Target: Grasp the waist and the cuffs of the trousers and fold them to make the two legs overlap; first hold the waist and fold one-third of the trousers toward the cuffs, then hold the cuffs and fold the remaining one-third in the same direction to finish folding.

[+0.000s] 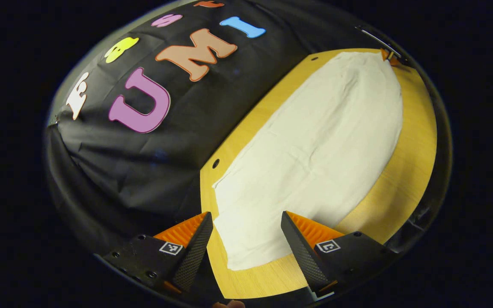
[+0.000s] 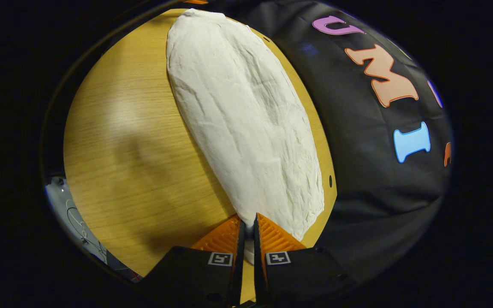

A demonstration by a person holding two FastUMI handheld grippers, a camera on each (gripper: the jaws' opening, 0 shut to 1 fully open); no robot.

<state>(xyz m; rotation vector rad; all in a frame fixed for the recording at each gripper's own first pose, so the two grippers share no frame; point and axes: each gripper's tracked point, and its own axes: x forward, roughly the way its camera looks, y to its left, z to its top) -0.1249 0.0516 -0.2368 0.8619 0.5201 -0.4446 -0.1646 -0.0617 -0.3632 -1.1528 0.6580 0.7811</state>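
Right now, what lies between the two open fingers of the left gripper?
In the left gripper view, the near end of the white trousers lies between them on the wooden table; the left gripper stands open around it.

The trousers' (image 2: 246, 128) near end is hidden between the right gripper's (image 2: 248, 226) fingers
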